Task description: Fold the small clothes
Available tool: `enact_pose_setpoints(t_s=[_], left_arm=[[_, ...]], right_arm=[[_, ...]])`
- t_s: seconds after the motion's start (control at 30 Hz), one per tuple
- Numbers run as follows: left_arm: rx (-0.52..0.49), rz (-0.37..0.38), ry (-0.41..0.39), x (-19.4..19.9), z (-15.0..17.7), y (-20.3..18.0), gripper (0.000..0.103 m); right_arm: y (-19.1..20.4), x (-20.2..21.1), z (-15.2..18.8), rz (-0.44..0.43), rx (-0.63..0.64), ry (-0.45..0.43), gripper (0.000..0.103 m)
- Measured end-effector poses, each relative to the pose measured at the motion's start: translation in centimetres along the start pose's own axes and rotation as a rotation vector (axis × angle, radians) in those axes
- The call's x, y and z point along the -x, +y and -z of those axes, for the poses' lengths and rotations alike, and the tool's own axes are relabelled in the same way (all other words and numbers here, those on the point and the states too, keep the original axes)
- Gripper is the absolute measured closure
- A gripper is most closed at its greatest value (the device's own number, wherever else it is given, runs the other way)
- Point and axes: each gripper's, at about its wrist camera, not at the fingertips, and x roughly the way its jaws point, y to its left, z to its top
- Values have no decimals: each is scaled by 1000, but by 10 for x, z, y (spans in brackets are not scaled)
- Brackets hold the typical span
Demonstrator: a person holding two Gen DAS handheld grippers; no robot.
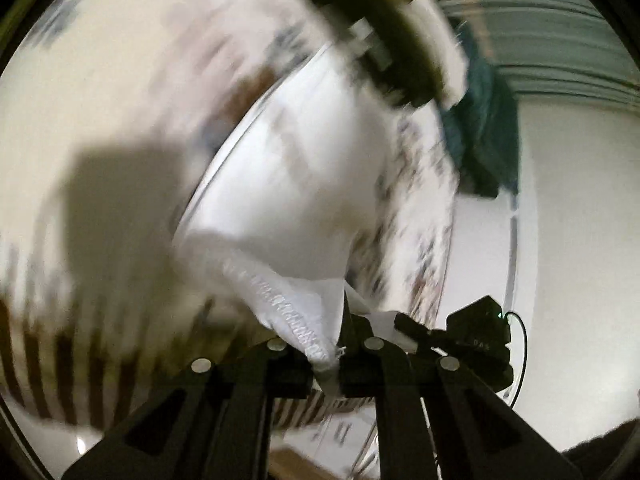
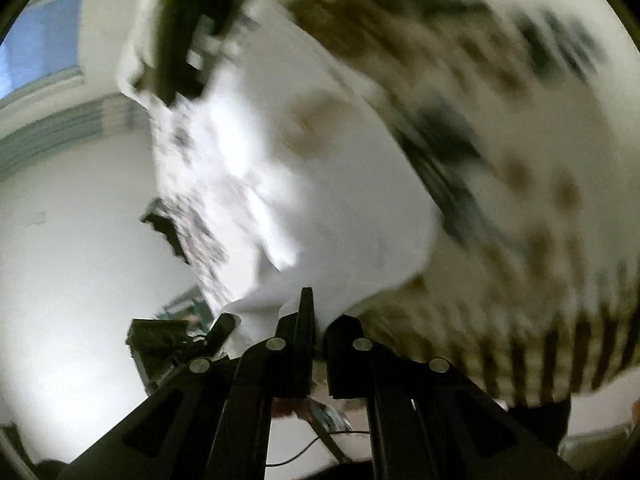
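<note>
A small white garment hangs lifted and stretched over a patterned cloth surface, blurred by motion. My left gripper is shut on a stitched hem corner of it, and the fabric bunches out between the pads. In the right wrist view the same white garment spreads up from my right gripper. That gripper is shut on another edge of it, with white cloth pinched between its black fingers.
The cream surface under the garment has brown stripes at its edge. A dark green cloth lies by the white wall. A dark blurred object sits at the top. A window shows at the upper left.
</note>
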Motion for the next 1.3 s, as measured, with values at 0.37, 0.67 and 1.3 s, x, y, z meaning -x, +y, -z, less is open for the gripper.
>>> enact_pose_setpoints(t_s=[0.37,0.67,1.3], left_arm=[[-76,29,-227,-45,-184,-43,38],[-218,-214,-118,-80,-195,-19,38],[-63,-163,-87,-97,-243,42,92]], right_arm=[[78,-18,-184,-76,26,-211,88],[58,-14,-183,179,141,-188,47],[61,-88,-240,301,178,-164,101]])
